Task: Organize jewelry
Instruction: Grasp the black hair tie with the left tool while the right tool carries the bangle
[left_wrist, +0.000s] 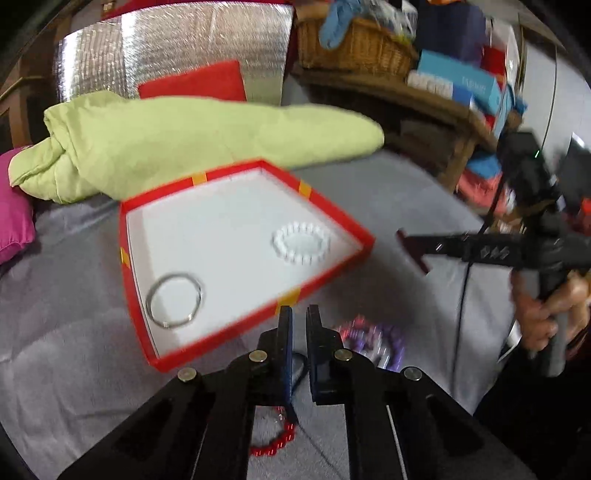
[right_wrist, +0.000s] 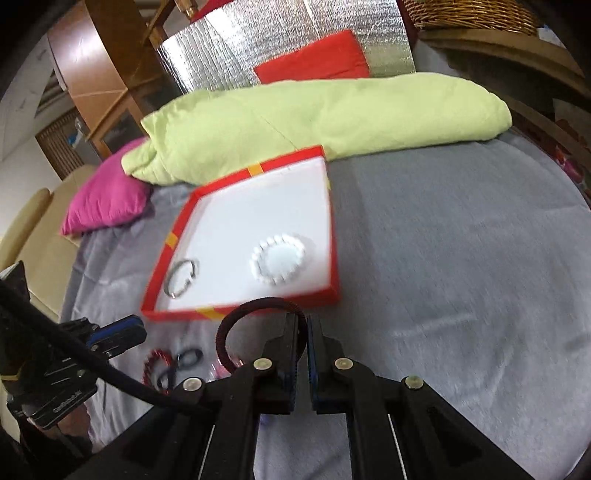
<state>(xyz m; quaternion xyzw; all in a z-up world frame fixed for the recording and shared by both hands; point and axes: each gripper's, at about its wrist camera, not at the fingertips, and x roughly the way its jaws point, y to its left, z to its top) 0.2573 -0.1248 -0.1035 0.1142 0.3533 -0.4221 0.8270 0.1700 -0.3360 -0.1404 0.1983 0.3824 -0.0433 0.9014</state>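
Note:
A red box with a white floor (left_wrist: 207, 347) (right_wrist: 240, 312) lies on the grey cloth. Inside it are a white bead bracelet (left_wrist: 276, 242) (right_wrist: 258, 267) and a silver bangle (left_wrist: 149, 300) (right_wrist: 168, 282). My right gripper (right_wrist: 302, 320) (left_wrist: 404, 238) is shut on a dark beaded bracelet (right_wrist: 258, 304), held just in front of the box's near rim. My left gripper (left_wrist: 299, 314) (right_wrist: 138, 328) is shut, and nothing shows between its tips. Under and beside it on the cloth lie a red bead bracelet (left_wrist: 275, 441) (right_wrist: 153, 363), a thin black loop (right_wrist: 189, 356) and a purple bracelet (left_wrist: 373, 343).
A green quilt (left_wrist: 184, 140) (right_wrist: 314, 118) lies right behind the box, with a pink pillow (right_wrist: 107, 199) at its left. A foil sheet and a red cushion (right_wrist: 314, 59) stand behind that. A person's hand (left_wrist: 543, 314) grips the right tool. A wooden shelf with a basket (left_wrist: 354, 48) is at the far right.

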